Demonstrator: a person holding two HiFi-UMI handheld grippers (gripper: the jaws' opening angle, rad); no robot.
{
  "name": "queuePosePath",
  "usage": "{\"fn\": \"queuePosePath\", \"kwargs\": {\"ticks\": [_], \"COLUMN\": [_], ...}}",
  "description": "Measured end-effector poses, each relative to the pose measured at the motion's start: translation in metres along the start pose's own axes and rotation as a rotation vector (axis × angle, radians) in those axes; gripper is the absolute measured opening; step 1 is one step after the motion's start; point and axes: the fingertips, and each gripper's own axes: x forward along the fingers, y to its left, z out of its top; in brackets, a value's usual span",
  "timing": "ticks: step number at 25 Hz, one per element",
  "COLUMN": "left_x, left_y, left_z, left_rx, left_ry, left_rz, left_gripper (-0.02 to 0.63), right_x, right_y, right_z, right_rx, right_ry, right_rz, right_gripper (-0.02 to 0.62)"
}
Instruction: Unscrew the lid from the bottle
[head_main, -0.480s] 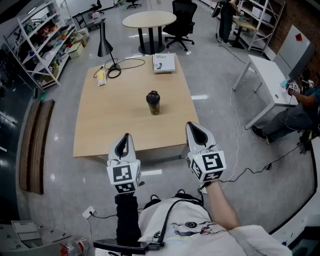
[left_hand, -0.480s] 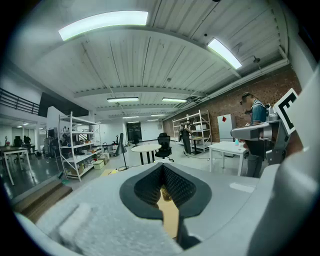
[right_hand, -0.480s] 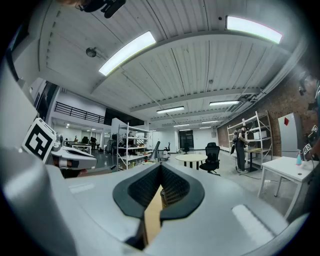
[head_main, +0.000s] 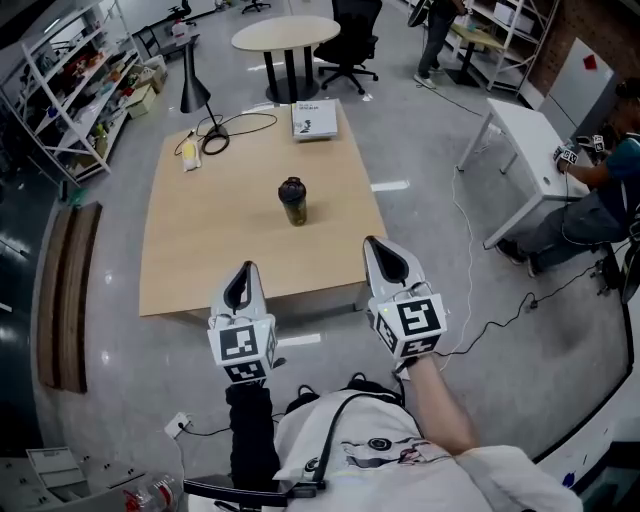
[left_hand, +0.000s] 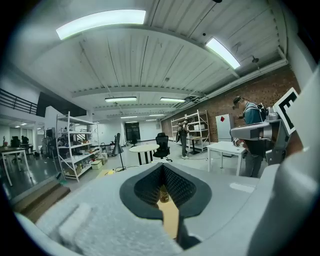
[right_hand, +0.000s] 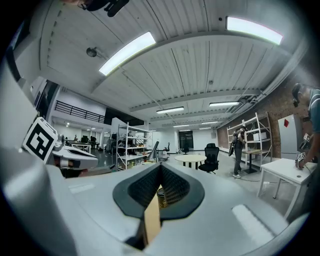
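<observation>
Centrally, the bottle (head_main: 293, 206) stands upright on the wooden table (head_main: 200, 250), its lid (head_main: 292, 185) on. Lower in the frame, the left gripper (head_main: 247, 270) and right gripper (head_main: 374, 246) hover clenched and empty, well apart from it.

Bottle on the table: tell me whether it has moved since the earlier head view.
No. The bottle keeps its spot on the table relative to the book; only the whole view shifted.
</observation>
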Motion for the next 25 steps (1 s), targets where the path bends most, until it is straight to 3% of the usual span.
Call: {"fn": "queuePosePath", "kwargs": {"ticks": [12,15,18,21,25], "left_x": [0.023,0.035,0.037,0.056,0.094], "left_y": [-0.025,-0.032,-0.05,-0.099,-0.065], "left_z": [-0.011,-0.019,-0.03,-0.055,-0.073], "left_rx": [-0.019,-0.037,-0.043,-0.053,-0.02], "left_ry": [0.011,0.028,0.039,0.095,0.13], "left_rz": [0.004,0.008,-0.003,-0.111,-0.134], "left_gripper": [0.005,0.072,0.233,0.32,0.401], "right_x": [-0.008,-0.01,-0.019,-0.036,0.042], "right_y": [-0.026,-0.042,-0.058,-0.097,-0.088], "right_z": [-0.015,-0.025,-0.036,-0.06,-0.073], "right_rx": [0.033,0.053,0.077,0.111,0.158], "right_ry": [-0.01,0.016,0.04,0.097,0.076], "right_rz": [0.048,0.057,0.078,0.041,0.116], "right_gripper": [0.005,0.006,0.006,0.006,0.006]}}
